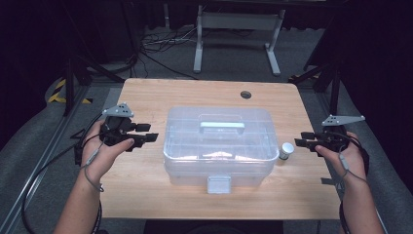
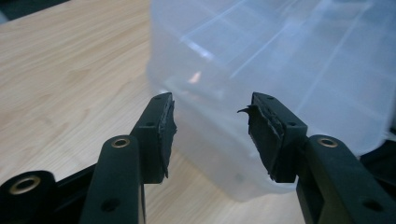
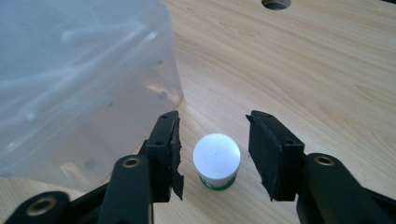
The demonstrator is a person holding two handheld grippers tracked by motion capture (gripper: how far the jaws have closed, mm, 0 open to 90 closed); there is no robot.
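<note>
Bottle (image 1: pixel 287 150) first: we see a small white one with a white cap standing upright on the table (image 1: pixel 146 97), just beside the right end of the clear plastic box (image 1: pixel 219 141). In the right gripper view its cap (image 3: pixel 216 156) faces us and a thin green band shows at its foot; the rest of its body is hidden under the cap, so we cannot read any label.

Our right gripper (image 1: pixel 307 138) sits to the right of the box, jaws spread wide and holding nothing. From its own camera the bottle appears between the two jaws, but from above the gripper looks a little apart from it, and we cannot tell whether either pad touches it.

Our left gripper (image 1: pixel 146 132) hangs off the left end of the box, also spread and empty. In its own view (image 2: pixel 210 135) the box wall (image 2: pixel 289 70) looms blurred beyond the jaws, cut off at the top and right edges.

The box is closed, with a pale handle (image 1: pixel 222 126) on its lid and a latch (image 1: pixel 218 184) on its near side. Its cloudy walls show only faint dividers; we cannot make out any contents. Beyond the box, a round hole (image 1: pixel 246 94) pierces the table.
</note>
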